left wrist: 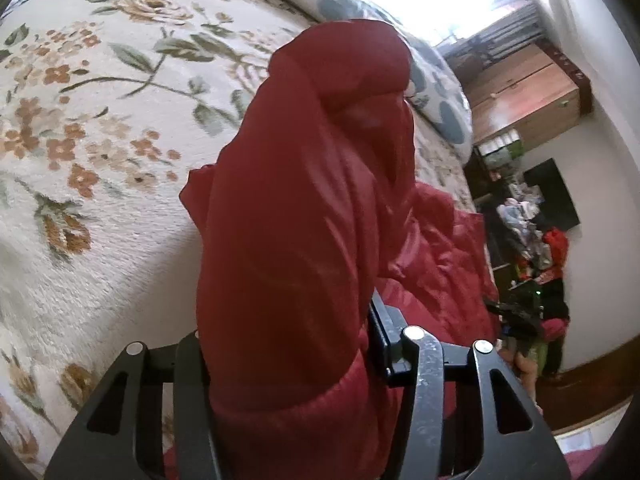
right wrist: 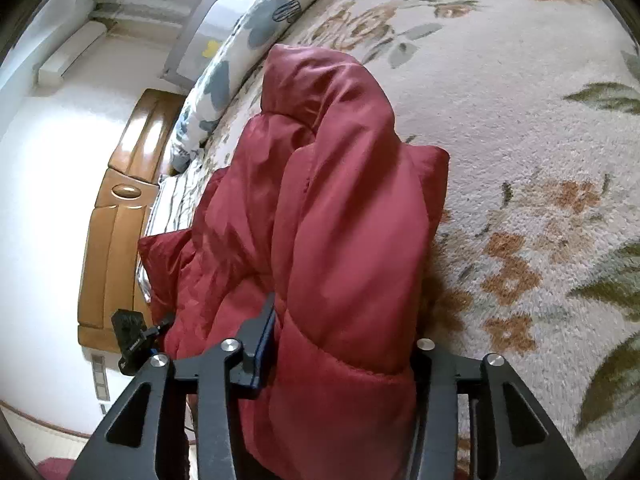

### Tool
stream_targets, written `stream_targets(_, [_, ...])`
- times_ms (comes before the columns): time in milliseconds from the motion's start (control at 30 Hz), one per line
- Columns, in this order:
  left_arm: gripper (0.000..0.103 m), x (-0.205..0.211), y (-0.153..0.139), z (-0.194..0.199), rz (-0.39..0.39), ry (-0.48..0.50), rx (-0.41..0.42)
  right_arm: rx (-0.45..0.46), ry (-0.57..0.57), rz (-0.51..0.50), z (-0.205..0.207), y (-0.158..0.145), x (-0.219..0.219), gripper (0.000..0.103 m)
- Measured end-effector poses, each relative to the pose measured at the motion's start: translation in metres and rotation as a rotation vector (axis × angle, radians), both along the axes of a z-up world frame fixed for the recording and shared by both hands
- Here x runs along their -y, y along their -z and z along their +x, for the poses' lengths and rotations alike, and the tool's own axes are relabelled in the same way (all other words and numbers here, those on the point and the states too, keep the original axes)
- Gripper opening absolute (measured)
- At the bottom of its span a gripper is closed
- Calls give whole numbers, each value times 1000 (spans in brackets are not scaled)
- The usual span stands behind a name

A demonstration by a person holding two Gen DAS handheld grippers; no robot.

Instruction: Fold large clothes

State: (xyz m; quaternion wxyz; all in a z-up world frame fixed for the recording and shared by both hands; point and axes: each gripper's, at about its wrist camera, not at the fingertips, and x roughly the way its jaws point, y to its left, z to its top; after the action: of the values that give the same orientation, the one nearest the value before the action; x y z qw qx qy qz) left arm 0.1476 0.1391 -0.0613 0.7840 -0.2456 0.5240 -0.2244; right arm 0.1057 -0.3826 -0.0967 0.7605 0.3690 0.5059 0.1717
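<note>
A red padded jacket (left wrist: 304,208) lies on a floral bedspread (left wrist: 100,120). My left gripper (left wrist: 288,360) is shut on a thick fold of the jacket, which rises between its jaws and hides the fingertips. In the right wrist view the same red jacket (right wrist: 340,220) fills the middle. My right gripper (right wrist: 344,356) is shut on another thick fold of it near a stitched hem. The other gripper shows at the jacket's far side in each view (left wrist: 516,312) (right wrist: 132,336).
The floral bedspread (right wrist: 540,160) covers the bed. A blue-patterned pillow (left wrist: 436,92) lies along the far edge. A wooden headboard (right wrist: 116,220) stands at the left, a wooden cabinet (left wrist: 528,96) and a cluttered shelf (left wrist: 528,232) at the right.
</note>
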Motion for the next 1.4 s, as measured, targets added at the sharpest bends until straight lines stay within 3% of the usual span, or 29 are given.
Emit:
stream_targets(167, [65, 0, 7, 1, 42, -21, -9, -20, 17, -4, 2, 14, 4, 64])
stream_targets(467, [79, 5, -17, -2, 204, -35, 50, -22, 25, -119, 3, 3, 3, 80])
stream_targets(733, [80, -1, -29, 8, 307, -85, 94, 8, 66, -237, 9, -13, 7, 83])
stream_targets(900, [80, 18, -39, 23, 373, -80, 130, 46, 78, -335, 25, -26, 2, 83])
stream_targets(1167, [80, 46, -43, 51, 456, -46, 170, 87, 47, -379, 68, -31, -9, 82])
stream_targets(1200, [77, 48, -43, 52, 463, -41, 176, 86, 44, -382, 72, -31, -11, 80])
stream_targets(1267, [46, 51, -42, 52, 473, -30, 184, 96, 47, -401, 74, -32, -13, 49])
stream_targets(1333, [26, 51, -41, 52, 479, -21, 182, 99, 50, -424, 72, -35, -15, 37])
stream_targets(1367, [20, 50, -41, 51, 476, -25, 182, 109, 51, -425, 70, -37, -16, 28])
stream_targets(1400, [18, 49, -42, 51, 468, -31, 184, 126, 53, -434, 67, -40, -18, 26])
